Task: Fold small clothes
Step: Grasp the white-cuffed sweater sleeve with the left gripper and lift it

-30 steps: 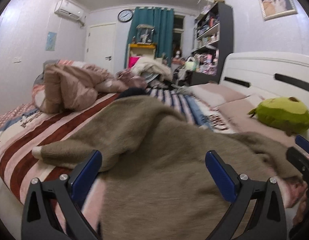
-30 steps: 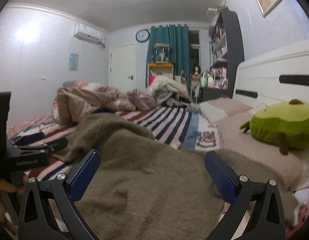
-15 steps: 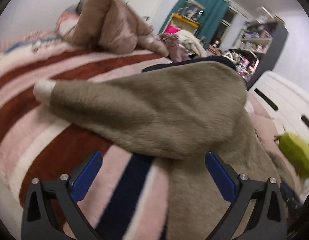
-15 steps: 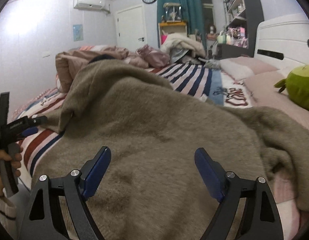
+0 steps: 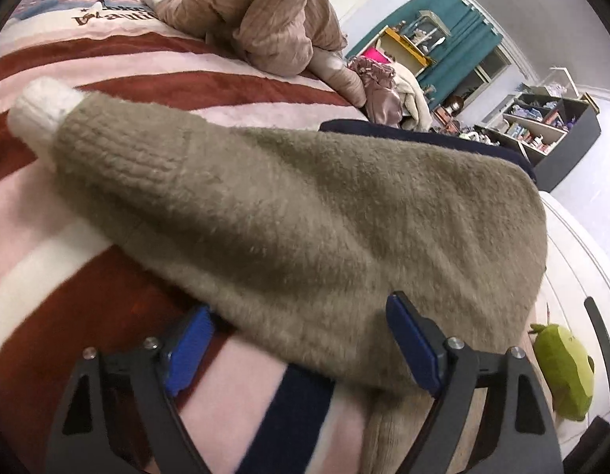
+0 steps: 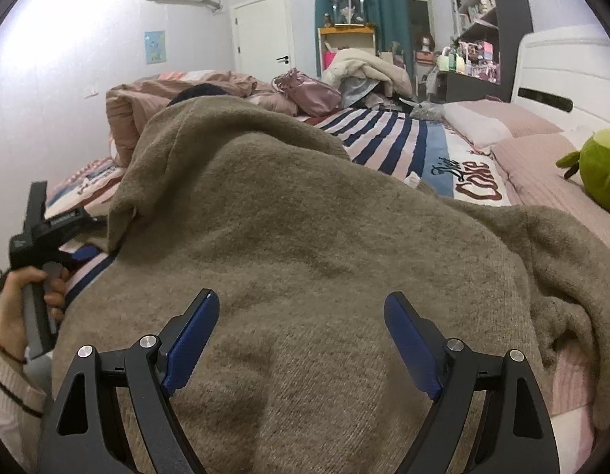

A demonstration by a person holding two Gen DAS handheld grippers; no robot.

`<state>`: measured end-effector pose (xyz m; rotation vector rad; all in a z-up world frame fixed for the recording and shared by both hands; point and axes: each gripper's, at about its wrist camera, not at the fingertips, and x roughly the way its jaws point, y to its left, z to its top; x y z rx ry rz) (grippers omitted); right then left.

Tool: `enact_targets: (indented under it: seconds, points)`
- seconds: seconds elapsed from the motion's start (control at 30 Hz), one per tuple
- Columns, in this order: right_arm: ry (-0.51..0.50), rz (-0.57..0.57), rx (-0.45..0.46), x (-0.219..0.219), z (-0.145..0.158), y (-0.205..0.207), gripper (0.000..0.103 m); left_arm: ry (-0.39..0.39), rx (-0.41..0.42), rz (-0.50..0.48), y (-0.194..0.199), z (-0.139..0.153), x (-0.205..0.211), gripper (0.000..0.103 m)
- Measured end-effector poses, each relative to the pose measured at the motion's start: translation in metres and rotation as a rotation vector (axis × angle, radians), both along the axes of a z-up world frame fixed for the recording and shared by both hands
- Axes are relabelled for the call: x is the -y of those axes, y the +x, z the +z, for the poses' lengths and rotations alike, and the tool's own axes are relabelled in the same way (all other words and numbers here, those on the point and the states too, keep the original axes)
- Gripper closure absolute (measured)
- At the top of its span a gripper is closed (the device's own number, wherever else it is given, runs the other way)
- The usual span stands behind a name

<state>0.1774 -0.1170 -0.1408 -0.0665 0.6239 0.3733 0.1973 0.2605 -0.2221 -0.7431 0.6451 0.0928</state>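
A fuzzy olive-brown knit sweater (image 5: 312,213) lies heaped on the bed (image 5: 107,59), over a plush blanket striped red, pink, white and navy. Its tapered sleeve reaches toward the bed's left side, ending in a ribbed band and a white cuff (image 5: 42,108).

The left hand-held gripper (image 5: 301,351) has dropped low to the sleeve's lower edge; its blue pads have just been closing and straddle that edge without pressing it. The right hand-held gripper (image 6: 301,345), jaws apart and narrower than a second ago, now sits close over the sweater's body, gripping nothing.
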Motion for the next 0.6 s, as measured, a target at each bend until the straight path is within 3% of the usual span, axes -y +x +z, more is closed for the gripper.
enact_targets:
  seconds: [0.03,0.1,0.13,0.17,0.2,0.27,0.33,0.37,0.47,0.6]
  points:
    - [0.015,-0.007,-0.004,0.002,0.000,0.002,0.020,0.000,-0.001,0.006,0.002,0.001,0.000,0.024]
    - [0.042,-0.019,-0.011,0.007,-0.002,0.002,0.020,0.016,-0.021,0.020,0.009,0.001,-0.002,0.053]
    - [0.051,-0.024,-0.014,0.009,-0.002,0.001,0.020,0.018,-0.027,0.027,0.009,0.000,-0.005,0.062]
    - [0.060,-0.029,-0.016,0.011,-0.002,0.001,0.020,0.010,-0.020,0.026,0.008,0.000,-0.007,0.079]
    - [0.067,-0.030,-0.016,0.013,-0.002,0.000,0.019,-0.013,0.013,0.016,0.005,0.002,-0.010,0.090]
    - [0.079,-0.022,-0.010,0.015,0.000,-0.001,0.019,0.021,0.087,0.003,-0.003,0.017,-0.011,0.094]
    - [0.076,-0.019,0.007,0.018,0.004,-0.004,0.019,0.176,0.161,0.017,-0.017,0.046,-0.002,0.096]
    - [0.072,-0.019,0.016,0.019,0.005,-0.006,0.019,0.213,0.200,0.023,-0.024,0.058,0.000,0.096]
    - [0.083,-0.020,0.038,0.022,0.011,-0.012,0.019,0.249,0.337,0.028,-0.045,0.089,0.007,0.097]
    - [0.109,0.003,0.045,0.026,0.013,-0.023,0.019,0.395,0.501,-0.037,-0.068,0.136,0.044,0.097]
